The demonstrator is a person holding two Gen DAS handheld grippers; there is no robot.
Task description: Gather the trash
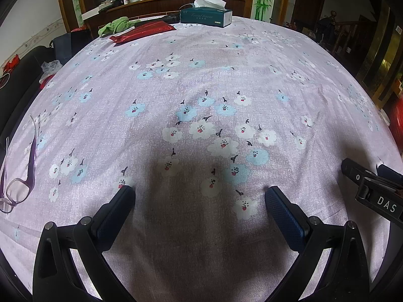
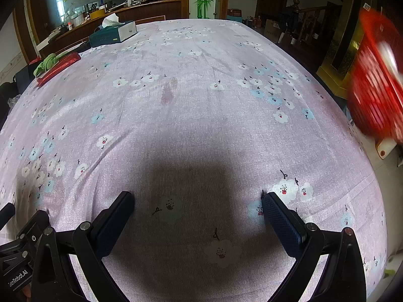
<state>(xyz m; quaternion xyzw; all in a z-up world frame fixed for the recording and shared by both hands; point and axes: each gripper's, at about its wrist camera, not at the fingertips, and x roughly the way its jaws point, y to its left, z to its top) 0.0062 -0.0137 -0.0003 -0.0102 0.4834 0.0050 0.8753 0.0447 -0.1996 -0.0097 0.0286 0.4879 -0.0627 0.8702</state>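
My left gripper point(image 1: 200, 195) hangs open over the flowered lilac tablecloth point(image 1: 201, 80), nothing between its fingers. My right gripper point(image 2: 197, 200) is open too, above the same cloth point(image 2: 189, 88), and its body shows at the right edge of the left wrist view point(image 1: 372, 188). At the table's far left lie a red packet point(image 1: 143, 32) and a crumpled green cloth point(image 1: 115, 26); both also show in the right wrist view as the red packet point(image 2: 59, 66) and green cloth point(image 2: 47, 63). A blurred red basket point(image 2: 375, 80) is at the right edge.
A teal tissue box point(image 1: 206, 15) stands at the far edge of the table, also seen as the tissue box point(image 2: 113, 34). Purple glasses point(image 1: 15, 191) lie at the left edge. A cluttered wooden counter point(image 1: 163, 0) stands behind the table. A dark chair point(image 1: 27, 65) is at the left.
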